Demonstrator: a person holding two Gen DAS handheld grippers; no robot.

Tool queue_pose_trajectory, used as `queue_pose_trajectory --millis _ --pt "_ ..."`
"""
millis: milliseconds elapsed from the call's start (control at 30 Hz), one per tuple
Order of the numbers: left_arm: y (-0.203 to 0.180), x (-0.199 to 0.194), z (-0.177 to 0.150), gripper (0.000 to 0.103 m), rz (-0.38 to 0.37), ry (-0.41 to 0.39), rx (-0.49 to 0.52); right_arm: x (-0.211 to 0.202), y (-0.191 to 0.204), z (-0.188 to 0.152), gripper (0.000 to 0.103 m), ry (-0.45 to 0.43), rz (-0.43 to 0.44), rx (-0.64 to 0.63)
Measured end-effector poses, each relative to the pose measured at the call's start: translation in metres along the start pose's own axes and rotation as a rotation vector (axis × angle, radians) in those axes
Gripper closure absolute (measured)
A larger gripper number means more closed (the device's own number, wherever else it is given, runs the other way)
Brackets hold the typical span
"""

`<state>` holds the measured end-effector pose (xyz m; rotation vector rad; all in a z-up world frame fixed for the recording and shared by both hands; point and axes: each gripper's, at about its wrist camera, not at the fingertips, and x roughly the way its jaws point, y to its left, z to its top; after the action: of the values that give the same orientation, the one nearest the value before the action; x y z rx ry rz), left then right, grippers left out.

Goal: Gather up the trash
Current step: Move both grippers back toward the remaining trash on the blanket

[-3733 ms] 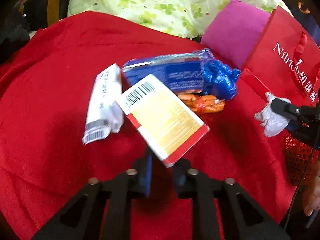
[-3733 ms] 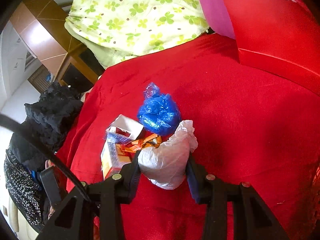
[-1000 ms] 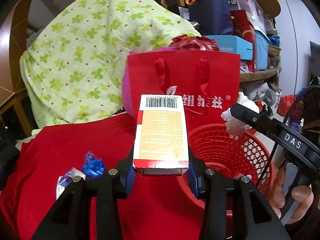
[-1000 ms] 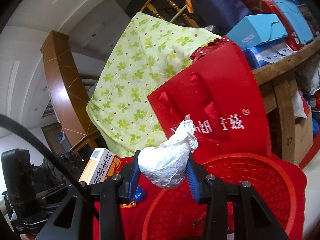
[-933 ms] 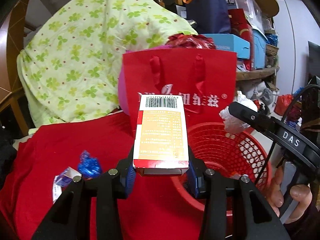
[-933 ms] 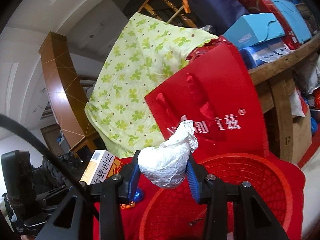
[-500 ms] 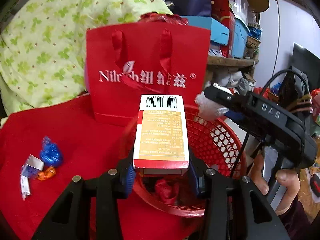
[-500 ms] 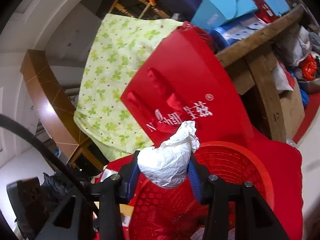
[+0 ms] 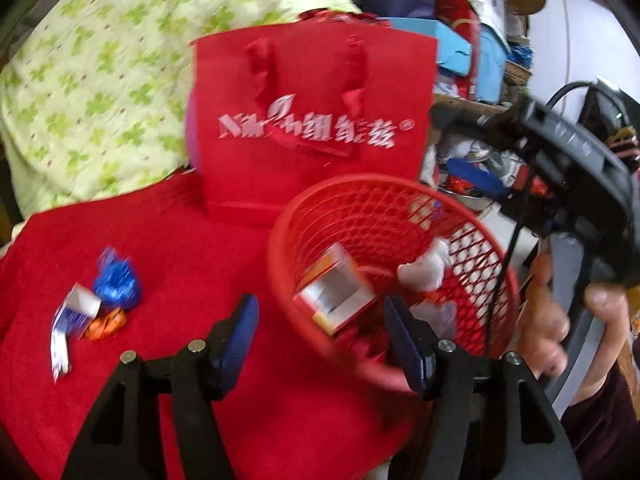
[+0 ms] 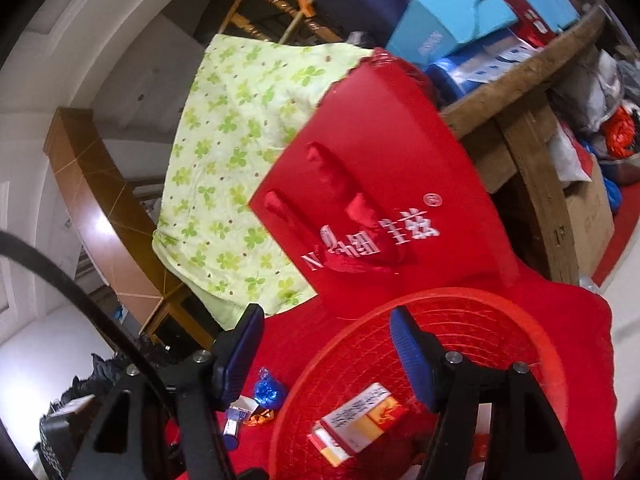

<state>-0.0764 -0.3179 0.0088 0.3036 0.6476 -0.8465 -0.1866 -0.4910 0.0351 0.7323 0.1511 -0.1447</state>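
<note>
A red cloth (image 9: 168,248) covers the surface across the lower left of the left wrist view, and a green clover-print quilt (image 9: 92,88) rises behind it at upper left. In the right wrist view, a wooden shelf (image 10: 520,92) at upper right carries blue boxes (image 10: 444,28), and white walls fill the upper left.

A red paper bag (image 9: 316,128) stands upright at centre, just behind the red mesh basket (image 9: 472,248). Its white lettering begins with "N" and runs into Chinese characters; blur makes the rest unreadable. At lower left on the cloth lie a blue foil wrapper (image 9: 117,282), a small white-and-blue carton (image 9: 74,310) and an orange wrapper (image 9: 106,325), close together.

The left gripper (image 9: 320,332) has its jaws opening with nothing between them; its right finger overlaps the basket's near rim. The yellow-and-red box (image 9: 334,294) is inside the basket, tilted, with a white crumpled bag (image 9: 424,270) beside it. The box's small print cannot be read.

The right gripper (image 10: 326,354) also has its jaws opening and empty, above the basket. A person's hand (image 9: 560,320) holds its handle at the right edge.
</note>
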Motion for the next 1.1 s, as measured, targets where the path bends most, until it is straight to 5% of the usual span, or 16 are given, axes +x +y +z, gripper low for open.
queue_pose_trajectory --millis 367,567,833,1100 --pt "0.106 -0.03 -0.059 0.037 0.182 0.038 -0.2 0.019 0.08 -0.028 0.034 -0.009 0.153 -0.185" --pt "0.165 -0.057 -0.093 0.037 0.289 0.028 -0.312 0.047 0.125 -0.058 0.034 0.063 0.228 -0.251" --pt "0.217 -0.079 -0.128 0.037 0.377 0.009 -0.417 0.091 0.153 -0.095 0.034 0.188 0.214 -0.268" --pt "0.25 -0.077 -0.152 0.036 0.39 0.021 -0.5 0.149 0.147 -0.125 0.033 0.388 0.142 -0.139"
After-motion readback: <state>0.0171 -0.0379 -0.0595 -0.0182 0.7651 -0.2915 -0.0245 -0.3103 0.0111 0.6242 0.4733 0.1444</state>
